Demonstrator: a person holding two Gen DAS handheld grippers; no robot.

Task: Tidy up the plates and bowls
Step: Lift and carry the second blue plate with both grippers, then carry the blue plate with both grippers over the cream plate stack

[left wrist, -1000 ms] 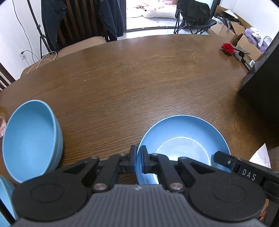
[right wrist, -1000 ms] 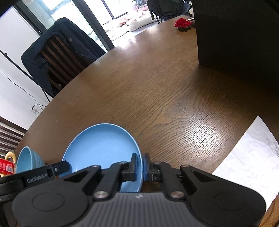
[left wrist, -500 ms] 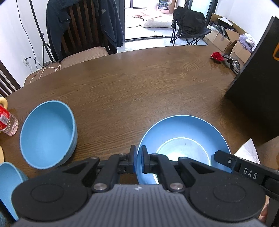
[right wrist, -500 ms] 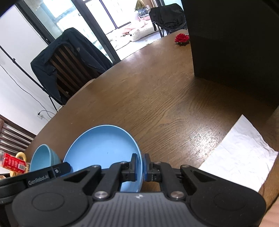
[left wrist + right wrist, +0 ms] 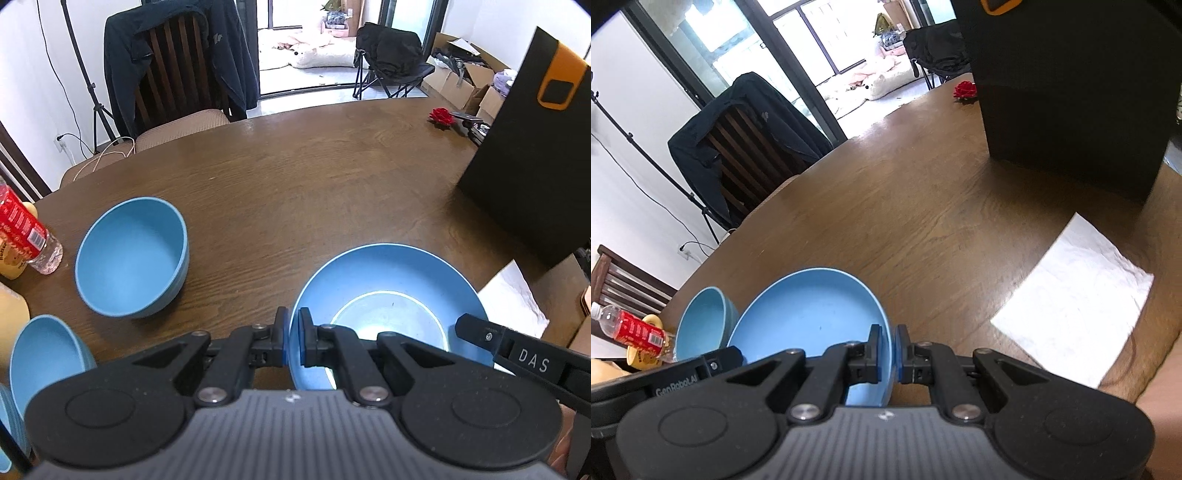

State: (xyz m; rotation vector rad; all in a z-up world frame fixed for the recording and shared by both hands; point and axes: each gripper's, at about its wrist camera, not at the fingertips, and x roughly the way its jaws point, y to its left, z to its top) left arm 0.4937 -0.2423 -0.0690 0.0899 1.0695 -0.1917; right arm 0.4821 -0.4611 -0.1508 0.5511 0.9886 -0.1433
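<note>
A shallow blue plate (image 5: 388,291) hangs above the brown table (image 5: 314,184), held from both sides. My left gripper (image 5: 293,339) is shut on its left rim. My right gripper (image 5: 888,354) is shut on the right rim of the same plate (image 5: 805,314). In the left wrist view a finger of the right gripper (image 5: 517,354) shows at the plate's far side. A deep blue bowl (image 5: 129,254) stands on the table to the left. Another blue bowl (image 5: 44,354) sits at the lower left edge. The right wrist view shows one blue bowl (image 5: 701,321) just behind the plate.
A red-labelled bottle (image 5: 22,229) stands at the table's left edge beside yellow containers. A tall black box (image 5: 535,158) stands at the right, with a white napkin (image 5: 517,295) in front of it. A red flower (image 5: 441,117) lies far right. A jacket-draped chair (image 5: 177,74) stands behind the table.
Both grippers have risen and drawn back together with the plate between them. The bowls and the bottle at the left have come further into view.
</note>
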